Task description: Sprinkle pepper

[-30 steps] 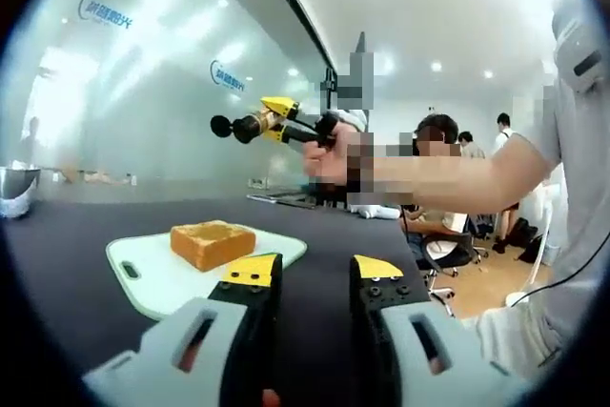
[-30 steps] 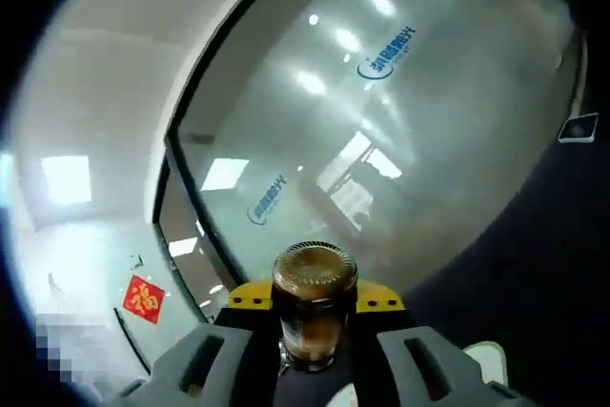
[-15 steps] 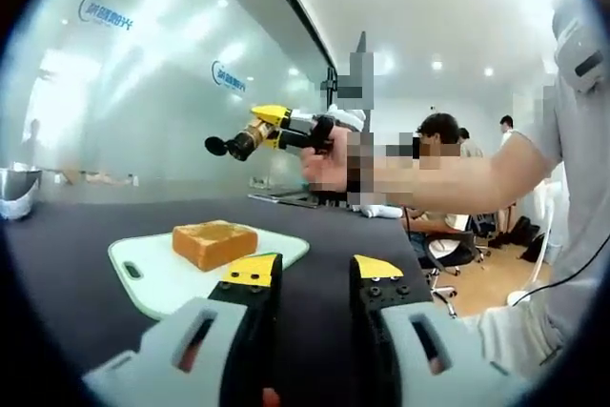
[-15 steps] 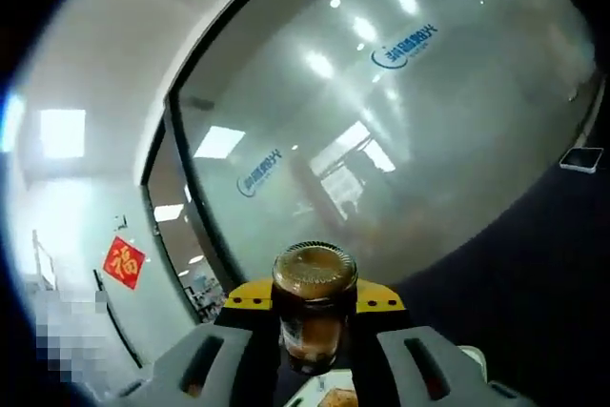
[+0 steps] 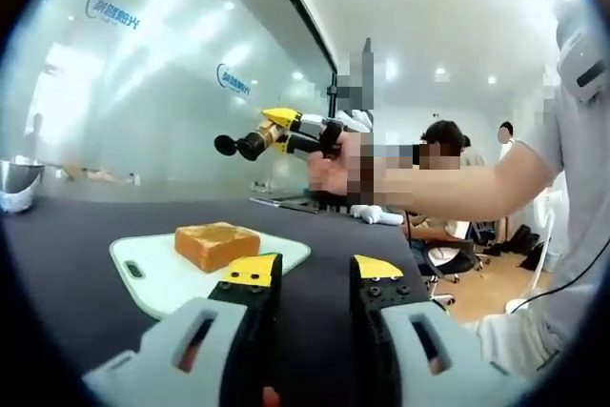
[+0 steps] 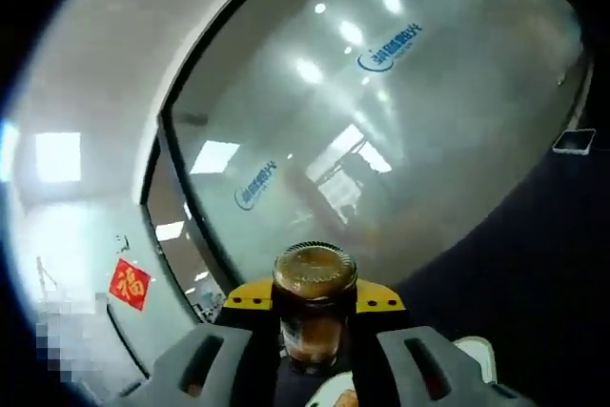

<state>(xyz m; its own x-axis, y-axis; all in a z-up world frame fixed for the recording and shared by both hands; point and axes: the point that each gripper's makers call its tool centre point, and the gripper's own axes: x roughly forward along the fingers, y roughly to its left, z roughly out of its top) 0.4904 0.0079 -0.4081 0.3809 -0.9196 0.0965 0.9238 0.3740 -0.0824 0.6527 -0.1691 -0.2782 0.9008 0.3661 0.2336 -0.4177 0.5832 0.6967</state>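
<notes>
With the right gripper (image 5: 276, 131) jaws clenched on the pepper jar (image 6: 314, 307), tip it further above the toast (image 5: 216, 244), while the left gripper (image 5: 310, 278) jaws stay released low in the frame.

Glossy glass pepper jar (image 6: 314, 307); matt dark table (image 5: 86, 235)

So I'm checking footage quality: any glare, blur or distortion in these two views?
Left gripper view: fisheye bends the glass wall; toast sharp. Right gripper view: ceiling lights glare on the glass; pepper bottle close and slightly soft.
</notes>
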